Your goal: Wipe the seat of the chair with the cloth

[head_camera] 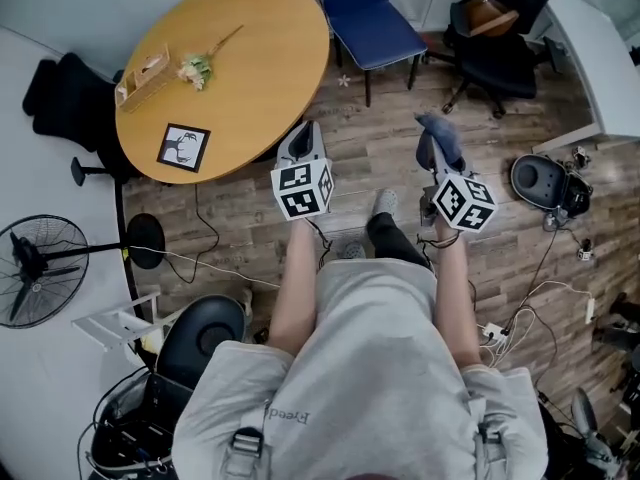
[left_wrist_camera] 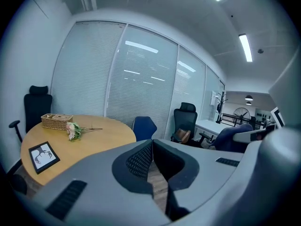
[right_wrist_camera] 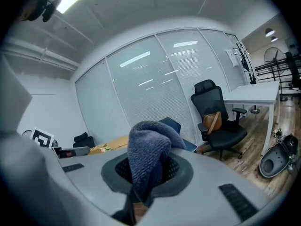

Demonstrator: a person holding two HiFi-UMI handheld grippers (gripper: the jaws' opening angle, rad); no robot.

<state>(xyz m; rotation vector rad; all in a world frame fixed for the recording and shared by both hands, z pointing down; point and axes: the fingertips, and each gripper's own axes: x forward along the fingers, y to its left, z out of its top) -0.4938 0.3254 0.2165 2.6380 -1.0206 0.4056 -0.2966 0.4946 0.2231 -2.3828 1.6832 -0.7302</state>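
The cloth (right_wrist_camera: 149, 147) sits clamped in the right gripper (right_wrist_camera: 151, 171), well short of the blue chair (head_camera: 372, 23) beside the round table (head_camera: 235, 78); the left gripper (left_wrist_camera: 151, 149), jaws seemingly together on nothing, hangs near the table's edge, with open floor (head_camera: 375, 143) between the grippers and the chair.
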